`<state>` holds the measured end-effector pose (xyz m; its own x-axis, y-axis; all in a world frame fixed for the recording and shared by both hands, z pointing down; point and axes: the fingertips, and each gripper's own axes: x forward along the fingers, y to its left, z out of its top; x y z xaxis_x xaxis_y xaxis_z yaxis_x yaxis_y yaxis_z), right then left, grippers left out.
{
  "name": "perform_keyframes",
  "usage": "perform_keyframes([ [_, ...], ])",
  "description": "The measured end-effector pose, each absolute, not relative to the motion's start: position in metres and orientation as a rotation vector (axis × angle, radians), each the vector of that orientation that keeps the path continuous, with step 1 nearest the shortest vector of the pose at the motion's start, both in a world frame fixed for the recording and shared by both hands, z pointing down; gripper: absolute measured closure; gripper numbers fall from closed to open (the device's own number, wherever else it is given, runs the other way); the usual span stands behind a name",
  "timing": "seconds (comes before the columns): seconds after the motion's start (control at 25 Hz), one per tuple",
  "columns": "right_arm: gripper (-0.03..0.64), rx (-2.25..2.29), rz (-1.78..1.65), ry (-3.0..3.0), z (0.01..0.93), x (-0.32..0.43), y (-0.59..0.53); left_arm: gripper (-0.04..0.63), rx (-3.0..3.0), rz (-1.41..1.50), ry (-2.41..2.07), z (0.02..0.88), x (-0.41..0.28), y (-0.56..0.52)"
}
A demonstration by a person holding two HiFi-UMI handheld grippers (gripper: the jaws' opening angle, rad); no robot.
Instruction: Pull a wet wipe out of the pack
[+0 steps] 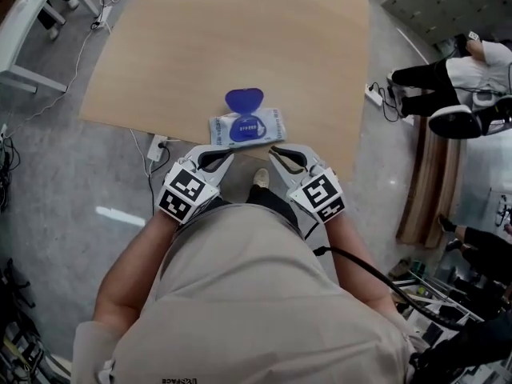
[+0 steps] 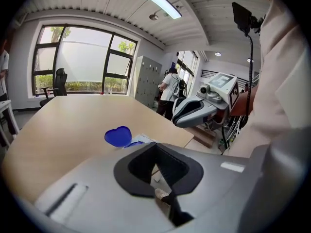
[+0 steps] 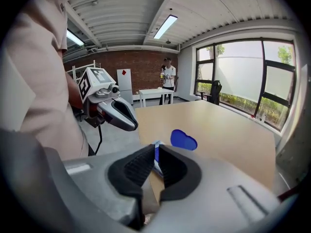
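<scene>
Lying near the close edge of one wooden table (image 1: 224, 38), one wet wipe pack (image 1: 246, 127), its one blue lid (image 1: 244, 100) flipped open, two grippers side by side just short of it, left gripper (image 1: 229, 156) jaws pressed together, right gripper (image 1: 271, 151) jaws pressed together, both holding nothing

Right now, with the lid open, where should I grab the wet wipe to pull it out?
Pinch it at the blue oval opening in the middle of the pack, coming straight down from above. The lid is flipped to the far side, so your near side is free. No wipe tip shows yet.
</scene>
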<state>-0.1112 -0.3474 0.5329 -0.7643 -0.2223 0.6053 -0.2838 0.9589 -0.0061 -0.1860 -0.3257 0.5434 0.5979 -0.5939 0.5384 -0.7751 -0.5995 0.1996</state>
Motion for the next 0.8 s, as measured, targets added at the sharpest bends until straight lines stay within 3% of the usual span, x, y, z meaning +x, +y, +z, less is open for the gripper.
perform_keyframes([
  [0.24,0.584,0.263,-0.066,-2.357,0.569,-0.105,-0.385,0.592,2.302,0.636,-1.122,0.584,-0.184,-0.347],
  [0.8,0.525,0.005,-0.058,-2.259,0.639,-0.119,-0.412,0.589,2.093,0.746,-1.189,0.636,-0.185,-0.377],
])
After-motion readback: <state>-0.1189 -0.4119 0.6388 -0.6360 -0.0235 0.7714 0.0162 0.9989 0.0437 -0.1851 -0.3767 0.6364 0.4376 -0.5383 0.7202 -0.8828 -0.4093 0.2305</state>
